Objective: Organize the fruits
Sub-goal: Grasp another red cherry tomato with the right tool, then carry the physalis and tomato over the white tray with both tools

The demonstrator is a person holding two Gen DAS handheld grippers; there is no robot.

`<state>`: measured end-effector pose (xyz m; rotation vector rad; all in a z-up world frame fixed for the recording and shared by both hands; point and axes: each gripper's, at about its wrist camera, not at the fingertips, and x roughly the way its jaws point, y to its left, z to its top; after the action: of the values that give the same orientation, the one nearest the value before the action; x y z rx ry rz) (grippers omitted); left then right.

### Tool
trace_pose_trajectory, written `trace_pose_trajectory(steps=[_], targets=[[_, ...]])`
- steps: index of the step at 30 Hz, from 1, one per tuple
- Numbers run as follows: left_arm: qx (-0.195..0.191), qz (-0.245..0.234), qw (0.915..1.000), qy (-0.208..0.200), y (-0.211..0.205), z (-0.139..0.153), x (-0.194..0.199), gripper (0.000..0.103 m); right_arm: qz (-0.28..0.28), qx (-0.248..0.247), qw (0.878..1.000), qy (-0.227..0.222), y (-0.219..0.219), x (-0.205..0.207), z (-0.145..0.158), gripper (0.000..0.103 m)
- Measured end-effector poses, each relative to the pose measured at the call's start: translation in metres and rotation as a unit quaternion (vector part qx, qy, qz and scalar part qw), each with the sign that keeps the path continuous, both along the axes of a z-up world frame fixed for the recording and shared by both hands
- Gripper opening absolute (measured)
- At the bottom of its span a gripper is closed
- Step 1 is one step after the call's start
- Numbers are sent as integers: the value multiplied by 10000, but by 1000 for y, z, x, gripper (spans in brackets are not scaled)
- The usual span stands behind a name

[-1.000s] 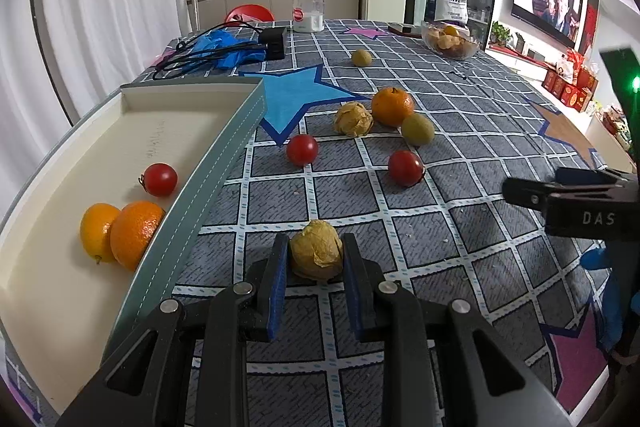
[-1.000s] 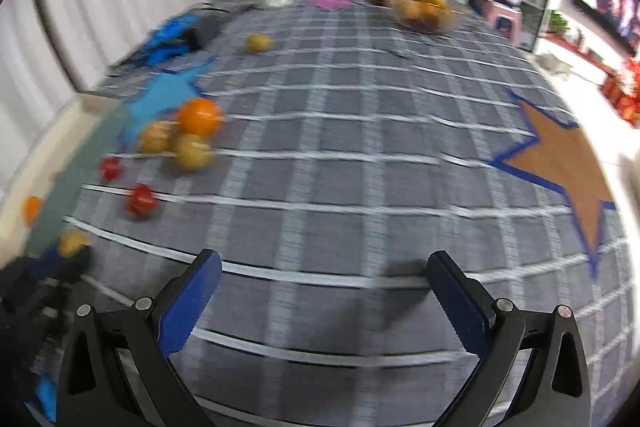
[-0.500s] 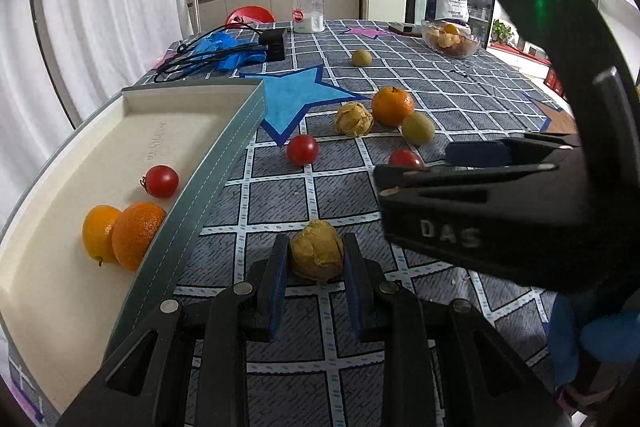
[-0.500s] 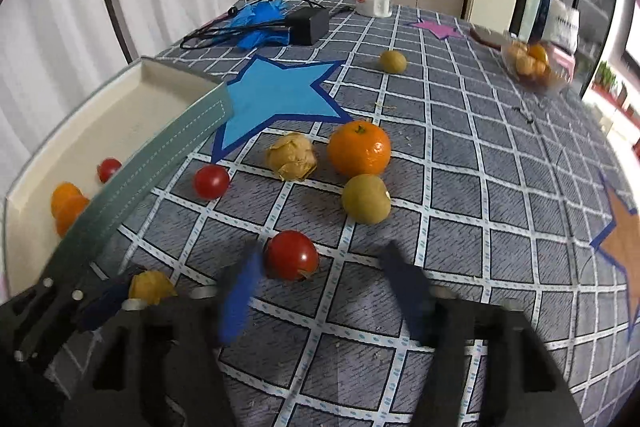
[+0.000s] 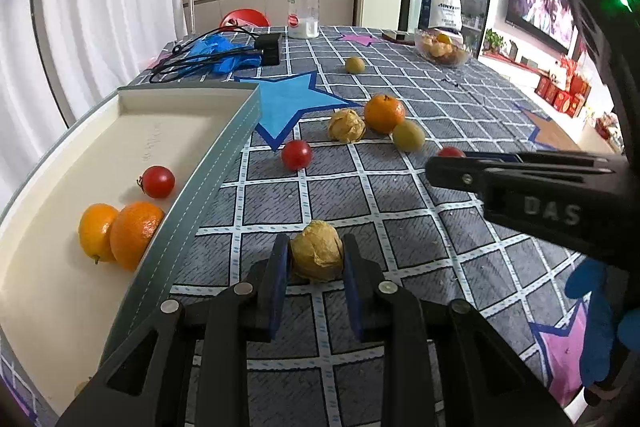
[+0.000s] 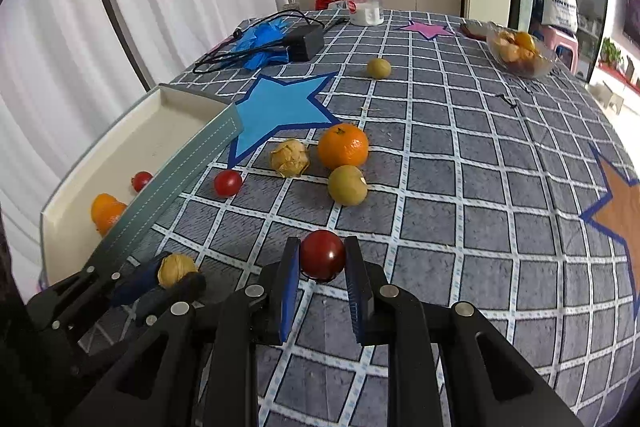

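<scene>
A: What has the left gripper (image 5: 316, 267) got?
B: Its blue-padded fingers (image 5: 278, 267) are closed against a papery yellow husked fruit (image 5: 317, 250) resting on the grey checked surface (image 5: 400, 195), just beside the long cream tray with the grey-green rim (image 5: 208, 183).
A: And the right gripper (image 6: 322, 269)?
B: Its fingers pinch a dark red cherry tomato (image 6: 322, 255), further from the tray. Two oranges (image 5: 120, 233) and a small red tomato (image 5: 158, 181) lie inside the tray.
</scene>
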<state>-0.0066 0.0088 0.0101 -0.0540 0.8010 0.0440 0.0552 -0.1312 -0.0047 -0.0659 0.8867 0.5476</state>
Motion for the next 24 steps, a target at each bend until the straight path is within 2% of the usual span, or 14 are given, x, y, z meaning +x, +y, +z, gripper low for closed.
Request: trace_pose_trajectory(steps=[6, 13, 16, 24], targets=[[-214, 128, 9995, -197, 17, 18, -17, 28, 65, 52, 9999, -62, 4, -6, 12, 23], [-84, 655, 9958, -627, 64, 50, -36, 28, 372, 156, 9992, -70, 38, -11, 21, 23], [48, 999, 9928, -657, 88, 50, -37, 28, 551, 144, 9984, -42, 58, -12, 22, 23], [-74, 1538, 9870, -464, 141, 33, -38, 28, 938, 144, 9955, -35, 112, -12, 25, 23]])
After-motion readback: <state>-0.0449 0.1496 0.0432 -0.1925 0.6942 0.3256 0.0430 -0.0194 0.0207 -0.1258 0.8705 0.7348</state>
